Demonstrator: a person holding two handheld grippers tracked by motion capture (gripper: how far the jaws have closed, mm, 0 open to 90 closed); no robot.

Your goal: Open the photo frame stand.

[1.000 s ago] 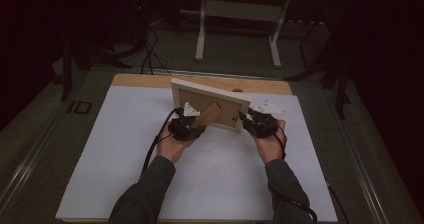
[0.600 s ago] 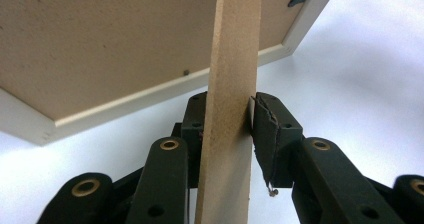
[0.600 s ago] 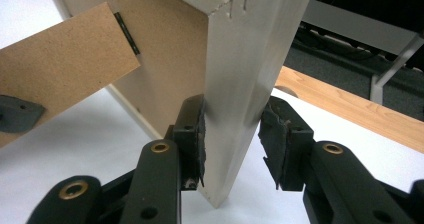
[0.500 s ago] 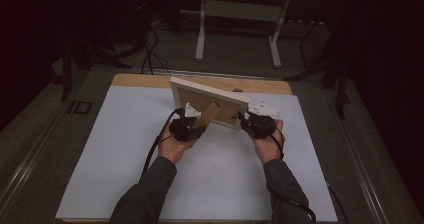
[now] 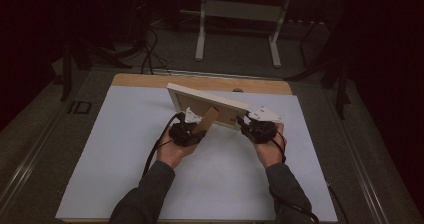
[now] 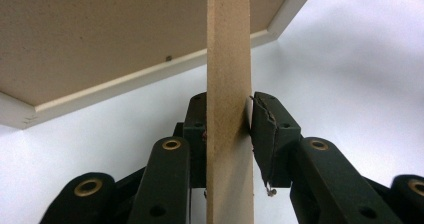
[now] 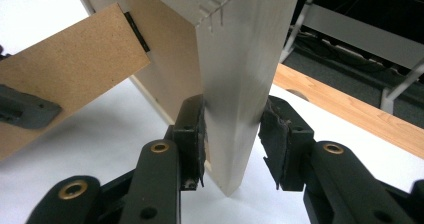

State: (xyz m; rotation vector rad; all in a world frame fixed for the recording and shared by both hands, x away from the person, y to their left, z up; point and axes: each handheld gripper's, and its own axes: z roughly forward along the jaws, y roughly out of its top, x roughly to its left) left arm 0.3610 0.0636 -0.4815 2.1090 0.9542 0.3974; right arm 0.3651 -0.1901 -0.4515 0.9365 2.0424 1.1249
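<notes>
Picture frame [image 5: 207, 105] standing near the middle of the desk [image 5: 125, 149], back side toward the person, tilted slightly, white sheet under it

Left tool [image 5: 192, 130] clamped on the fold-out easel stand [image 5: 206, 120] at the frame's back; in the left tool view both pads pressed flat on the thin brown strip [image 6: 229, 109], jaws narrow, right pad's [image 6: 267, 129] rubber looking torn at the edge. Right tool [image 5: 248, 125] holding the frame's white side rail; in the right tool view the rail's corner [image 7: 240, 84] sits between the jaws, left pad [image 7: 192, 129] touching, right pad close against it, so gripping the frame by its edge

Step in hand, as a judgement: swinging the stand out from the backboard so the frame can stand alone

To do well:
- keep right tool steady on the rail, no twisting, frame's bottom edge kept on the desk
- pull the stand gently away from the backboard along its hinge arc, not sideways; thin board, likely to bend or snap at the hinge clip [image 7: 136, 31]
- keep grip low on the strip for leverage, but firm enough to avoid slip past the torn pad
- stop once the stand's foot can reach the desk with the frame leaning back a little
- release stand first, then the rail, checking no tipping

Risk: frame sliding on the smooth sheet if pushed forward
</notes>
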